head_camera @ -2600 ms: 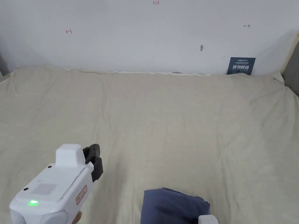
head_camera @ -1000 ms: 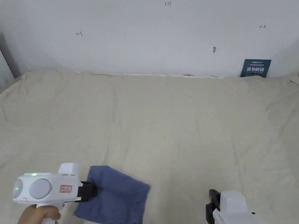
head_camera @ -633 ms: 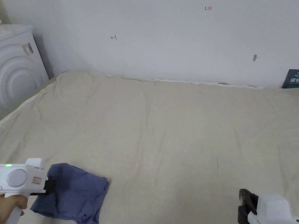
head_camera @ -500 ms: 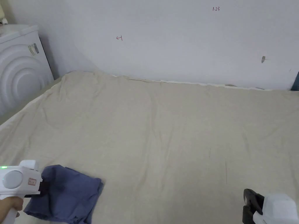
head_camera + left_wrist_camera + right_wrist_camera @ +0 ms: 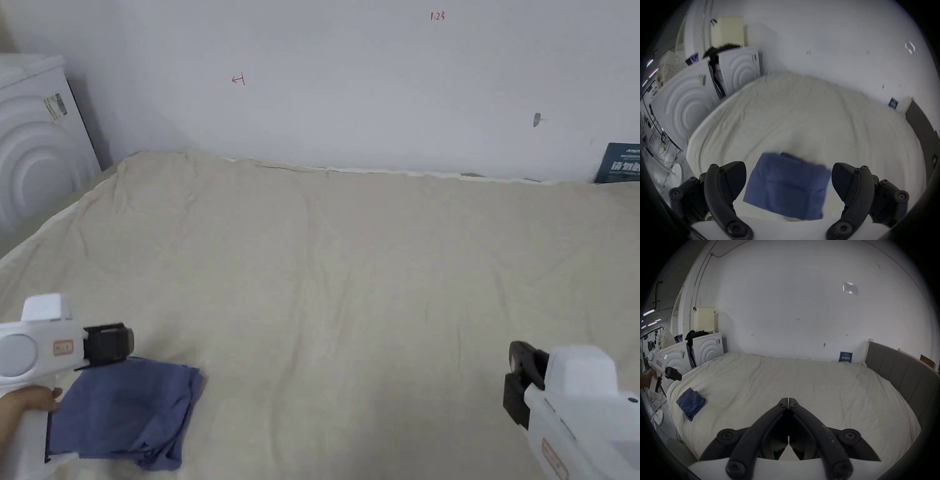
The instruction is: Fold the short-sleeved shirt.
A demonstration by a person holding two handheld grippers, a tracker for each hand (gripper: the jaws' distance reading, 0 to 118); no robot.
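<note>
The blue shirt (image 5: pixel 125 409) lies folded into a small rectangle on the bed's near left corner, also seen as the shirt (image 5: pixel 786 186) and the shirt (image 5: pixel 691 403). My left gripper (image 5: pixel 115 344) hovers just above its far edge, jaws wide apart and holding nothing; in the left gripper view the left gripper (image 5: pixel 788 178) frames the shirt below it. My right gripper (image 5: pixel 519 381) hangs over bare sheet at the near right, far from the shirt. In the right gripper view the right gripper (image 5: pixel 788 400) has its jaws pressed together with nothing between them.
The cream sheet (image 5: pixel 375 269) covers the whole bed. White machines (image 5: pixel 34 162) stand off the bed's left edge. A white wall (image 5: pixel 350 81) runs along the back. A dark sign (image 5: pixel 619 164) leans at the far right, and a grey headboard (image 5: pixel 899 369) lines the right side.
The left gripper carried the shirt to the bed's near left corner, then let it go and lifted off it. The right gripper rose slightly. The camera has turned left.
</note>
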